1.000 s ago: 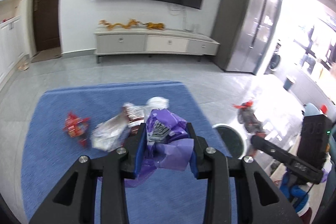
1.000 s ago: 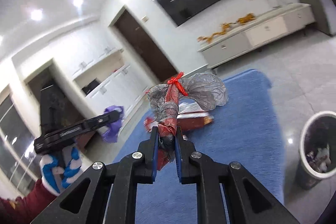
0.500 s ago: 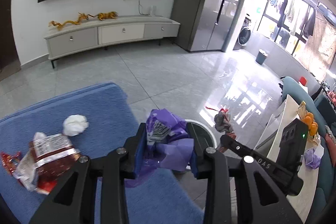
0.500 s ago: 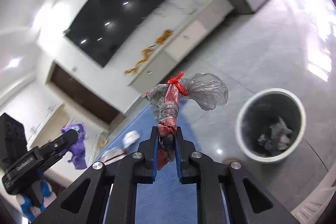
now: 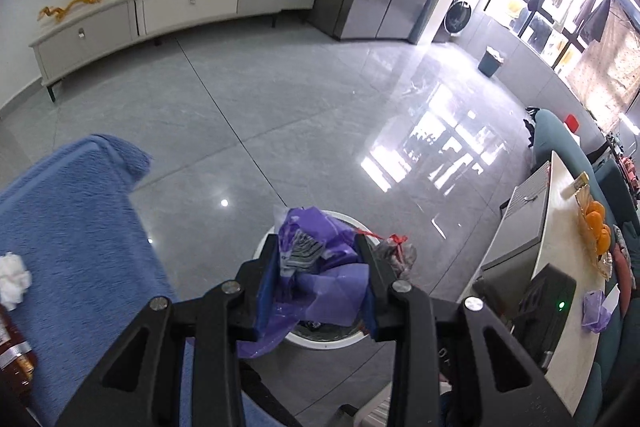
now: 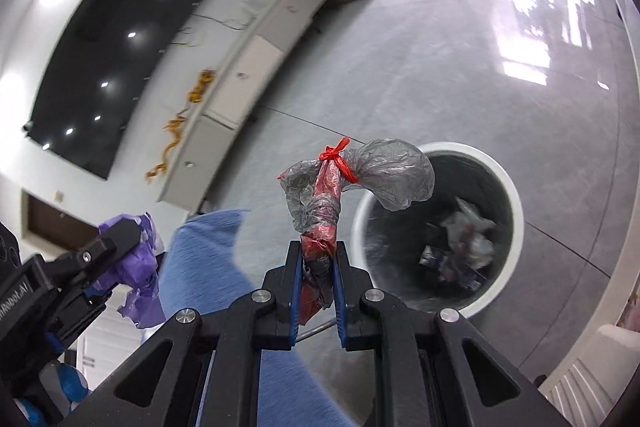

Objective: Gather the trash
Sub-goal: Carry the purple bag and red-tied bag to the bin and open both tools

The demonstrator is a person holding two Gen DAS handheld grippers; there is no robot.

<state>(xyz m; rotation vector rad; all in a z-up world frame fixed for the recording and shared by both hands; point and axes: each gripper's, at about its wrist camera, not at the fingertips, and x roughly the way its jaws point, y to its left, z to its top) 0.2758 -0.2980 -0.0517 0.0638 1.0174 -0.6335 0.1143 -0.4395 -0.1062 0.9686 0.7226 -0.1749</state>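
Room: grey glossy tile floor (image 5: pixel 304 99) with a blue rug (image 5: pixel 76 227) at the near left and a round white-rimmed bin (image 6: pixel 500 187) standing just off the rug's edge.
Left hand-held gripper (image 5: pixel 320 279): tilted down over the bin, its two jaws pressed onto a crumpled purple wrapper (image 5: pixel 316 267) that fills the gap and spills out below the pads.
Right hand-held gripper (image 6: pixel 318 279): angled down and to the left of the bin's mouth, jaws narrow and pinching the lower end of a grey plastic bag (image 6: pixel 392 175) twisted with red film and tied with a red string (image 6: pixel 338 157).
Bag position: it stands up from the jaws, its puffed end leaning over the near-left rim of the bin.
Wrapper position: seen from the left wrist, directly above the bin's opening, hiding most of it.
Bin contents: crumpled wrappers and paper at the bottom.
Rug leftovers: a white paper wad (image 5: pixel 14 277) and a brown packet (image 5: pixel 14 355) at the far left edge.
Open room: bare floor beyond the bin, stretching to a long white cabinet (image 5: pixel 172 11) by the wall; a pale desk (image 5: pixel 560 267) bounds the right side.
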